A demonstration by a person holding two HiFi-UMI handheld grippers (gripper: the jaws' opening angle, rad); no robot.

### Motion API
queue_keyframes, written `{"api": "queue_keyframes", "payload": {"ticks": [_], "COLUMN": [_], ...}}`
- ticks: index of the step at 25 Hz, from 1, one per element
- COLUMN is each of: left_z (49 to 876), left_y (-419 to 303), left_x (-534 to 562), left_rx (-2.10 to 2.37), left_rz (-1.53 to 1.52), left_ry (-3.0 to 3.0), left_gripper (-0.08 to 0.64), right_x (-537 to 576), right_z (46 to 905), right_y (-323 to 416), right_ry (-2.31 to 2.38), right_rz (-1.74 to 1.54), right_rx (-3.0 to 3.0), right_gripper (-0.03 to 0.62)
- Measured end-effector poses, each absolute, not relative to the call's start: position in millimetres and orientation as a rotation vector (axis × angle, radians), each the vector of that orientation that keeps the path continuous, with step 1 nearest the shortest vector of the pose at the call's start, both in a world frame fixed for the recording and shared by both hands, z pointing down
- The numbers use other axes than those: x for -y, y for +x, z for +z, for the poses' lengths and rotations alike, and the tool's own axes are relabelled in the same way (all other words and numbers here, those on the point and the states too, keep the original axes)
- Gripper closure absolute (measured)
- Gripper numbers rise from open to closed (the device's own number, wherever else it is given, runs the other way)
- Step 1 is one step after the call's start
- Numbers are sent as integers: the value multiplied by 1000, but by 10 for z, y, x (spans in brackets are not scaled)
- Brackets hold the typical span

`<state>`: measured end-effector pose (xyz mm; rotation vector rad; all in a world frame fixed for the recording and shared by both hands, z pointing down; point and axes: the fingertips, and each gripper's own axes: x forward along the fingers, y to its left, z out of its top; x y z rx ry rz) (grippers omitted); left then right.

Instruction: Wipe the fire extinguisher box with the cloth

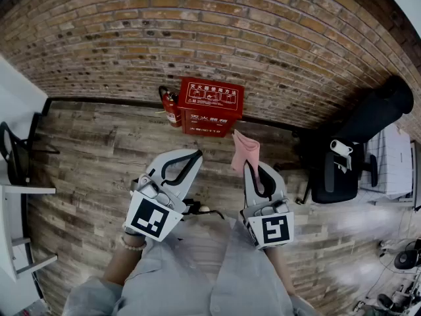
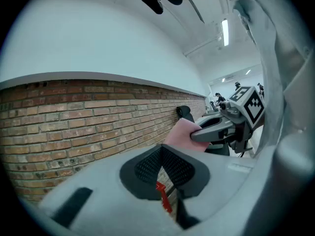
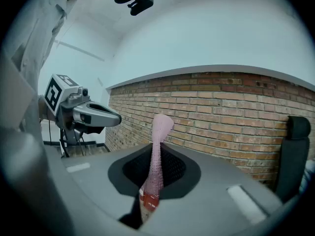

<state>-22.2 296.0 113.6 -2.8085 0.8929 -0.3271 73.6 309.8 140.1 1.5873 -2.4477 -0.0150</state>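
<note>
The red fire extinguisher box (image 1: 210, 106) stands on the wooden floor against the brick wall, ahead of both grippers. My right gripper (image 1: 252, 167) is shut on a pink cloth (image 1: 245, 151), which sticks up from its jaws just short of the box. In the right gripper view the cloth (image 3: 158, 151) rises between the jaws, with a bit of the red box (image 3: 149, 200) beyond. My left gripper (image 1: 195, 155) is shut and holds nothing, left of the cloth. Through its narrow jaw slit a sliver of red box (image 2: 164, 198) shows, and the cloth (image 2: 181, 132) appears at right.
A red fire extinguisher (image 1: 170, 105) stands just left of the box. The brick wall (image 1: 263, 45) runs behind. A black office chair (image 1: 342, 170) and a white unit (image 1: 395, 160) are at the right. A white desk (image 1: 14, 199) and a dark chair (image 1: 13, 153) stand at the left.
</note>
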Motion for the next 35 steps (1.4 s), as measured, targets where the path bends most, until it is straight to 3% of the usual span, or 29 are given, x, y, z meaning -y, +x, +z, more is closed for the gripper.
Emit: {"api": "queue_keyframes", "payload": {"ticks": [35], "left_z": [1192], "left_y": [-65], "left_x": [-3279], "left_rx": [-1149], "left_rz": [-317], "left_ry": [-2812], "left_gripper": [561], "right_x": [-3432], "right_z": [1552], "right_y": [1117], "right_ry": [1480], "right_rz": [-7], "right_rx": [2493], "right_gripper": [563]}}
